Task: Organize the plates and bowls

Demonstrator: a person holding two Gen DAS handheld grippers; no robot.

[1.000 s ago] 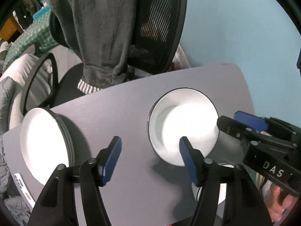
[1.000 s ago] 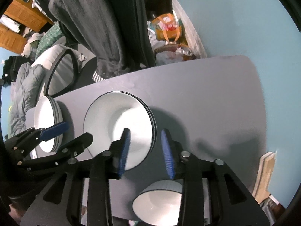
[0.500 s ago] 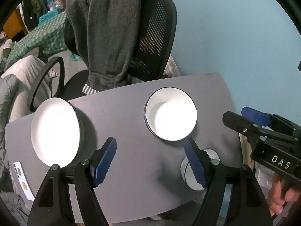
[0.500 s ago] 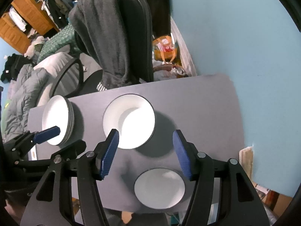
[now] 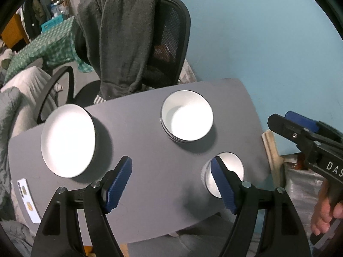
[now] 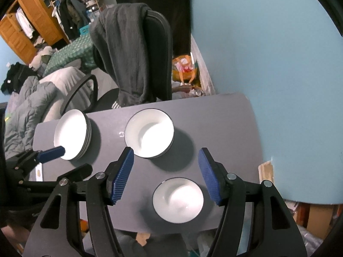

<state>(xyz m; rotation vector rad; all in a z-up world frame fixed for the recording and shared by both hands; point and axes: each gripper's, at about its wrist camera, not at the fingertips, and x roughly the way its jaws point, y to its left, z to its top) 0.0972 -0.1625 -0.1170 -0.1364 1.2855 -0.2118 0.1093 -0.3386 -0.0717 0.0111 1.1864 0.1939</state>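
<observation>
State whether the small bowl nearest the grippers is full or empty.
Empty: the small bowl stands upright, its bare white inside showing.

A dark sweater (image 5: 126,42) drapes an office chair (image 5: 171,49) beyond the grey bench (image 5: 150,150); a phone (image 5: 27,201) lies at its near-left corner.
</observation>
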